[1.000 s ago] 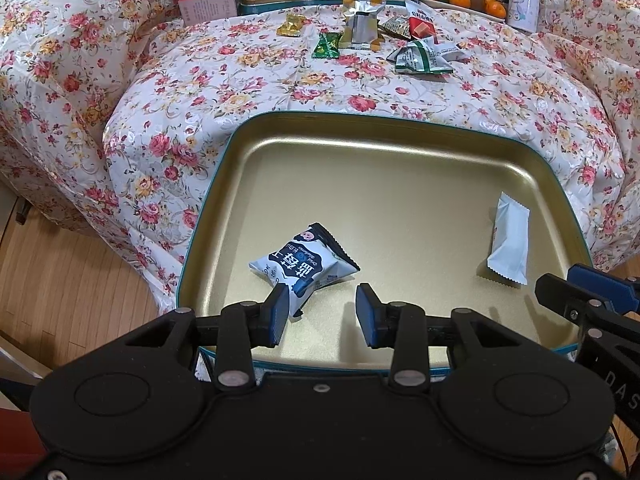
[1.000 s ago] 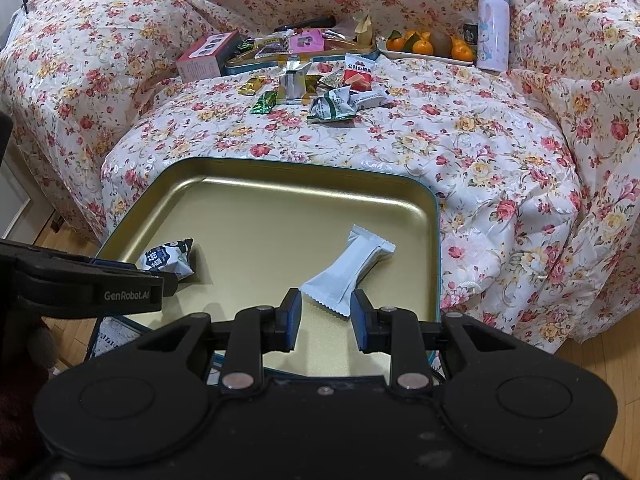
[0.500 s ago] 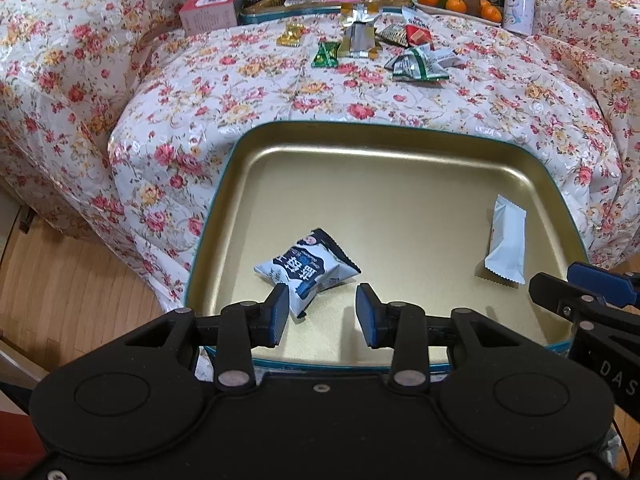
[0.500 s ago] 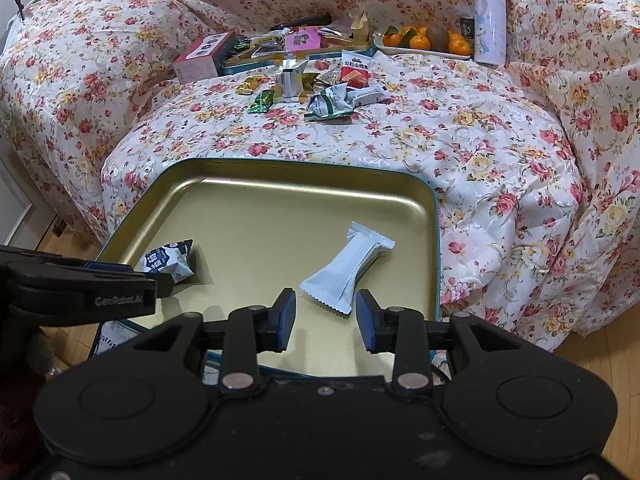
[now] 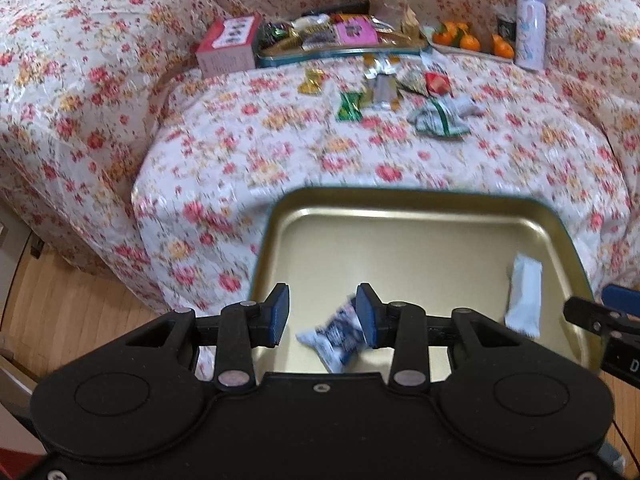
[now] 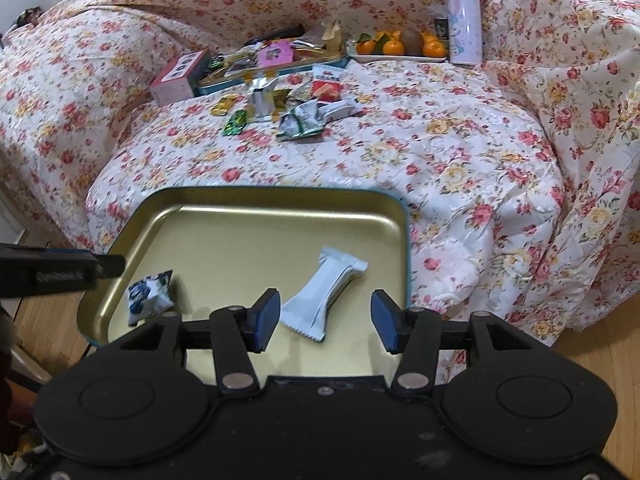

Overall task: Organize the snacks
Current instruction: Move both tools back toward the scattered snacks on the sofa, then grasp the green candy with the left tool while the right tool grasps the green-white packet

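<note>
My left gripper point(image 5: 321, 316) hangs over the near edge of the gold tray point(image 5: 416, 216), its fingers point(image 5: 278, 312) apart and holding nothing; the blue-and-white snack packet point(image 5: 338, 336) lies on the tray floor below them, smeared by blur so I cannot read its print, and its lower end is cut off by the gripper body. From the right wrist, my right gripper point(image 6: 325, 322) has just been opening its fingers point(image 6: 266, 316), and they stand clear of the white wrapper point(image 6: 326, 294) that lies flat in the tray between them. The loose snacks point(image 6: 300, 110) sit well back on the floral cloth point(image 6: 460, 152), too small to name. The second tin point(image 6: 276, 60) behind them is heaped, its contents a jumble.
</note>
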A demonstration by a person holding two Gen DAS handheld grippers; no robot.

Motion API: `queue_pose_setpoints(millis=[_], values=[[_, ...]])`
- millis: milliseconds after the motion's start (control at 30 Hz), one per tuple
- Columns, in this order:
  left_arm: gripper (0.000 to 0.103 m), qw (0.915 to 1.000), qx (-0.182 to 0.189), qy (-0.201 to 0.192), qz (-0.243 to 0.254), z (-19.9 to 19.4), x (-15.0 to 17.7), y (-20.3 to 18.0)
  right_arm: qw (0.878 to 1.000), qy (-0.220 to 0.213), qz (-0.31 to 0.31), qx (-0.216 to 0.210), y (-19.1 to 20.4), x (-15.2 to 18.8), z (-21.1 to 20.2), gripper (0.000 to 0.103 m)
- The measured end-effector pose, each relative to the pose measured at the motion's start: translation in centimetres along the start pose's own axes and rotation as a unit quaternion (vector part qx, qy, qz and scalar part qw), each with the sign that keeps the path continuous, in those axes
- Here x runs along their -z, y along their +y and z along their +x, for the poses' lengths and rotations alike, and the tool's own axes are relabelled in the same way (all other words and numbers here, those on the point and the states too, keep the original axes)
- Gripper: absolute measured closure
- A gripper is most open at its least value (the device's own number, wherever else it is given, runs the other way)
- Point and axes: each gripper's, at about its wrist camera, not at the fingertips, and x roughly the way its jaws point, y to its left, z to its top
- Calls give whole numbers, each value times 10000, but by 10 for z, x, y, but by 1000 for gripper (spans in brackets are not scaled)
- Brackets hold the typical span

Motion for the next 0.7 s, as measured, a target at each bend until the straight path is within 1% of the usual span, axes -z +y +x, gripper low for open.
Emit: queue_pose_setpoints(millis=[100, 167, 367, 700], values=[[55, 9999, -17, -78, -74, 4, -13, 4, 10000, -16, 50, 13, -3, -11, 4, 47], [55, 9999, -25, -124, -112, 8, -21, 6, 10000, -53, 64, 22, -4, -20, 7, 42], [55, 9997, 26, -181, -149, 24, -46, 12, 9999, -133, 76, 17, -1, -51, 21, 39], [55, 9995, 188, -257, 36, 59, -80, 7, 9999, -162, 32, -36, 9, -96, 58, 38]])
